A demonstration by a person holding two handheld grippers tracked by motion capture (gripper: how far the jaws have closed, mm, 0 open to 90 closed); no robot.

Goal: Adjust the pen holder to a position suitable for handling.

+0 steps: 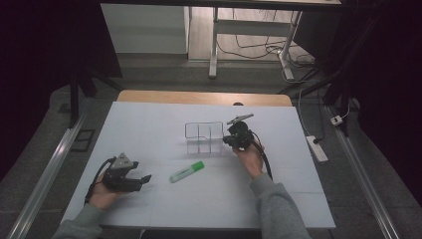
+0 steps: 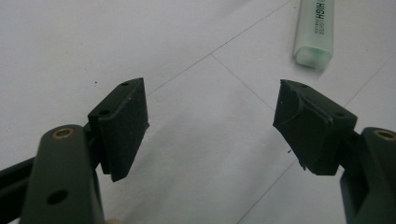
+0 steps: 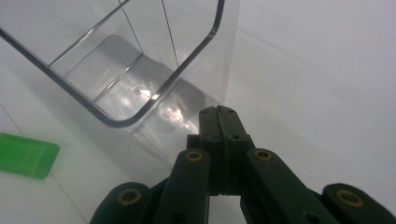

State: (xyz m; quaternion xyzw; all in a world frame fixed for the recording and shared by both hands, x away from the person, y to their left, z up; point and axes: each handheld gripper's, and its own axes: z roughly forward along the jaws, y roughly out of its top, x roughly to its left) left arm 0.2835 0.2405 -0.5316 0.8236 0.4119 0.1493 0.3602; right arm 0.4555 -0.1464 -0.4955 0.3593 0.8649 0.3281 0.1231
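A green highlighter (image 1: pixel 186 171) lies on the white table sheet (image 1: pixel 149 124), near the middle. In the left gripper view its pale end (image 2: pixel 314 32) lies beyond the open jaws. A clear plastic organiser box (image 1: pixel 204 137) with inner dividers stands behind it. My left gripper (image 1: pixel 144 178) rests low at the front left, open and empty, pointing towards the highlighter. My right gripper (image 1: pixel 230 141) hangs right beside the box's right wall, jaws pressed together with nothing between them. In the right gripper view the shut tips (image 3: pixel 218 114) sit next to the box's rounded corner (image 3: pixel 140 107); the highlighter's green cap (image 3: pixel 25 155) lies at the left.
The white sheet covers a wooden table whose far edge (image 1: pixel 204 97) runs behind the box. A white power strip (image 1: pixel 316 148) lies on the floor to the right, and desk legs and cables (image 1: pixel 259 47) stand beyond the table.
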